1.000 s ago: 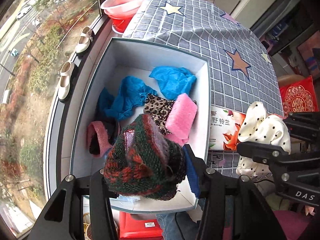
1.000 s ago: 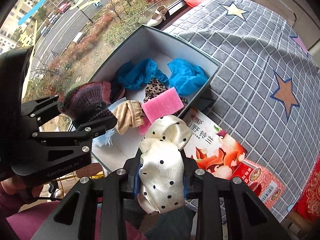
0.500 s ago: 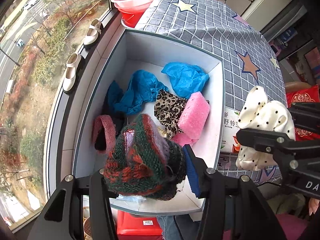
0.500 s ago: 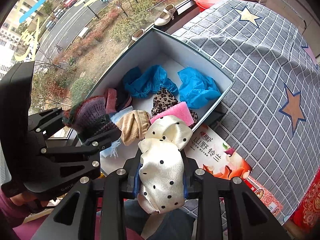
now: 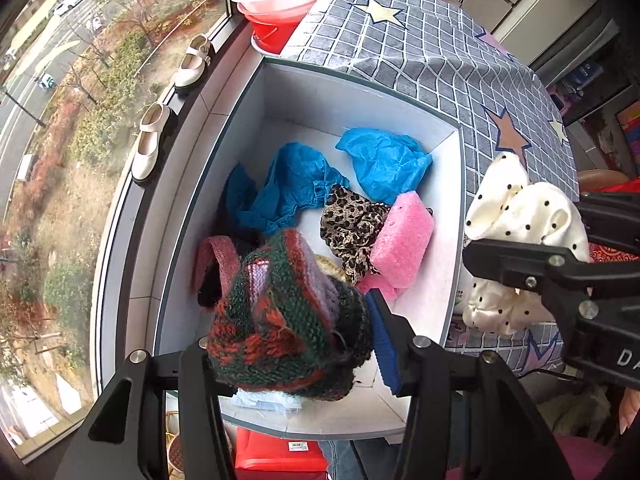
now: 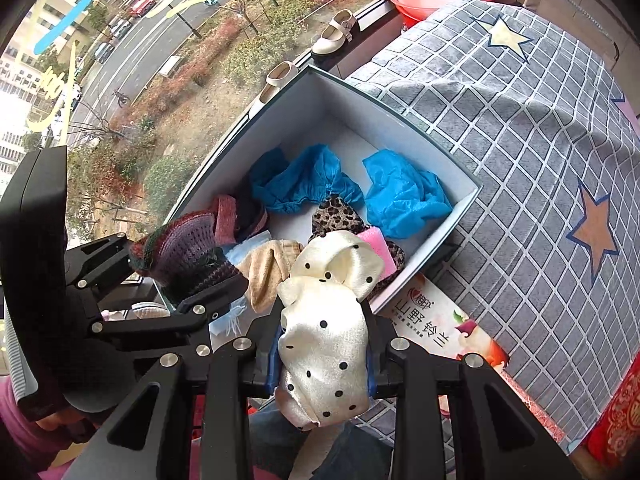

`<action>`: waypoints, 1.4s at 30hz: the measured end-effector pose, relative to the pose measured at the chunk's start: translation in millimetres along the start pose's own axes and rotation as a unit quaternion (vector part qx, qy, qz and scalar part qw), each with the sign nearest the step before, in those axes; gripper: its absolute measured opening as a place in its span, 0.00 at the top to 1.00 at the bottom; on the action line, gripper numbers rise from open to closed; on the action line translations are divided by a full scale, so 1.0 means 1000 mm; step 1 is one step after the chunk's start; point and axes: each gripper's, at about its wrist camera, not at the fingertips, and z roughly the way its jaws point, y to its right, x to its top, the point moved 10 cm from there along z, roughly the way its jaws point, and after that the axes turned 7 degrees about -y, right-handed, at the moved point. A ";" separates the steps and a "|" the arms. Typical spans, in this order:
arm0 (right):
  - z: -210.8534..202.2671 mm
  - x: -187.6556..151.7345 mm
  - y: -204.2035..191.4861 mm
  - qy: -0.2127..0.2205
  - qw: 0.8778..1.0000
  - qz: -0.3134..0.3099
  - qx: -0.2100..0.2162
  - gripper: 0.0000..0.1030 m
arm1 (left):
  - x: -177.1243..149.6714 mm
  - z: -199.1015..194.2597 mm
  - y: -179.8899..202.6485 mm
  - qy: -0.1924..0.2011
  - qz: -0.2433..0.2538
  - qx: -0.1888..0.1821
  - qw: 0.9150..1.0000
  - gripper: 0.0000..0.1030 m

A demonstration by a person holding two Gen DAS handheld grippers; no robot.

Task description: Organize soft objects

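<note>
Knitted wool in green, red and purple, a bundled piece (image 5: pixel 288 320), is being pinched between the fingers of the left gripper (image 5: pixel 296 344), hovering over the near end of the open white rectangular cardboard box (image 5: pixel 352 100). The right gripper (image 6: pixel 322 354) is clamping a cream satin cloth with black polka dots (image 6: pixel 326 320), hanging at the box's near right corner, at about 3 o'clock from the knit in the left wrist view.

Inside the box are lying two crumpled blue plastic covers (image 5: pixel 384 160) (image 5: pixel 292 188), one leopard-print fabric piece (image 5: pixel 352 228), one pink fuzzy pad (image 5: pixel 404 240), one tan knit item (image 6: pixel 268 268) and one pink-and-black knit piece (image 5: pixel 216 264).

At 12 o'clock beyond the box, a grey grid tablecloth with stars (image 6: pixel 520 120) is spreading. Two cream shoes (image 5: pixel 150 140) (image 5: pixel 194 62) are sitting on the windowsill at 10 o'clock.
</note>
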 end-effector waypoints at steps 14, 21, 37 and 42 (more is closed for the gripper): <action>0.009 0.013 -0.001 -0.008 1.000 -0.004 -0.002 0.70 | 0.002 0.009 -0.003 -0.011 -0.012 -0.004 1.000 0.46; 0.009 0.021 0.000 -0.006 1.000 -0.001 -0.002 0.70 | 0.003 0.007 -0.005 -0.003 -0.019 -0.008 1.000 0.40; -0.004 0.026 0.011 0.016 1.000 0.025 -0.009 0.09 | 0.005 0.003 -0.025 -0.004 -0.061 0.018 0.998 0.32; -0.003 0.024 0.015 0.003 0.999 0.034 -0.010 0.00 | 0.007 -0.004 -0.011 0.010 -0.034 0.020 0.999 0.32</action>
